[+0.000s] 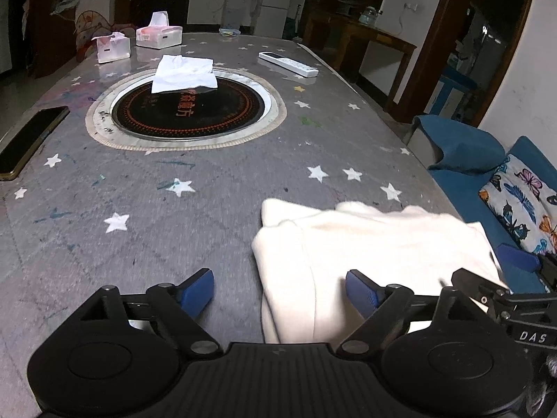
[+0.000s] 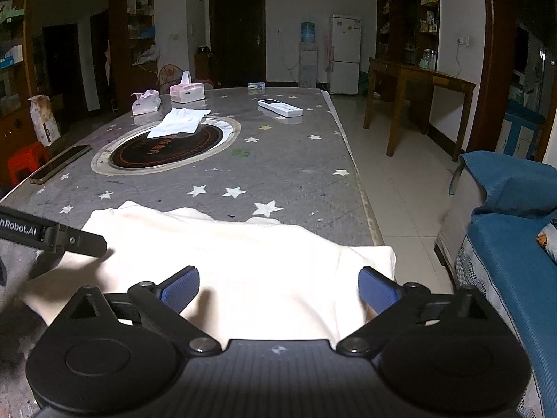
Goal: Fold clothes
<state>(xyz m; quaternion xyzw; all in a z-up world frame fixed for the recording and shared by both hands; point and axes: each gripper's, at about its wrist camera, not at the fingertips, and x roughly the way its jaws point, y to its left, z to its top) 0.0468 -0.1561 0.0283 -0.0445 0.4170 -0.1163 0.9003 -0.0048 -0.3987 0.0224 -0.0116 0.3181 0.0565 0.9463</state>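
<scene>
Both my claws, left gripper (image 1: 280, 291) and right gripper (image 2: 278, 287), gape wide and empty over the cream garment (image 2: 243, 264); whichever edge I take next, I'd pinch one layer squarely.

From my feed, the cream garment's (image 1: 365, 254) near edge hides under the left gripper (image 1: 280, 291); at nine o'clock, the phone (image 1: 29, 139) runs off-frame.
</scene>
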